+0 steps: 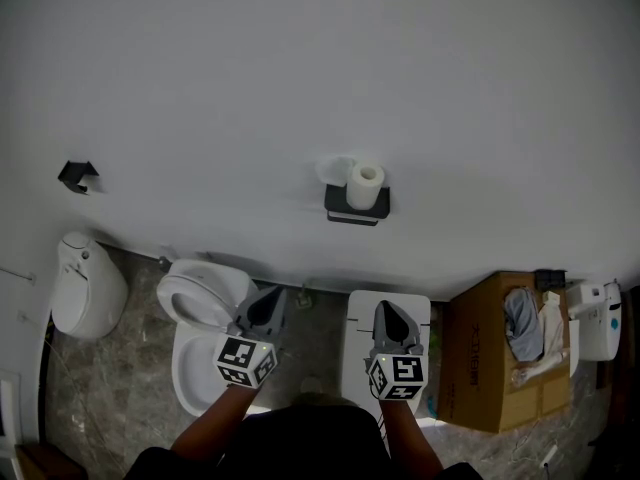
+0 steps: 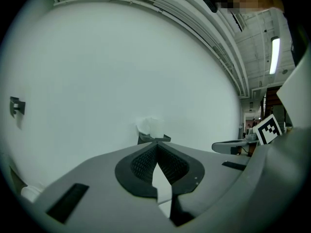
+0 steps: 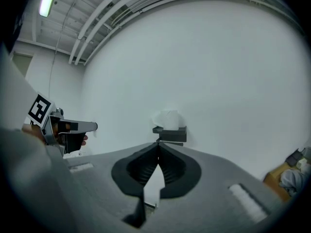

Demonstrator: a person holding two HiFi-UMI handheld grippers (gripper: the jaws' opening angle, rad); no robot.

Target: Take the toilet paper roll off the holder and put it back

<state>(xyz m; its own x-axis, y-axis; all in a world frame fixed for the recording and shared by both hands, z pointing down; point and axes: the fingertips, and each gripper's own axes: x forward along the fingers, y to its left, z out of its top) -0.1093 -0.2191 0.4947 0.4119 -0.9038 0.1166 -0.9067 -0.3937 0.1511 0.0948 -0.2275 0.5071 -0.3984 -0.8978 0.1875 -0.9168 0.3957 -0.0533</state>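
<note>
- White bathroom wall (image 1: 300, 88) ahead, carrying toilet paper roll (image 1: 365, 185) upright on dark holder (image 1: 356, 209), well apart from both tools.
- Left tool (image 1: 264, 309), right tool (image 1: 392, 320): pinched closed, empty.
- Probably light, soft, crushable; best gripped gently across the sides.

We saw dim, even light on the white wall (image 1: 320, 68), darkening toward the corners. A ceiling tube lamp (image 2: 275, 55) glared overexposed. Both gripper views bent round into black fisheye edges, and the toilet paper roll (image 2: 151, 126) looked soft.
</note>
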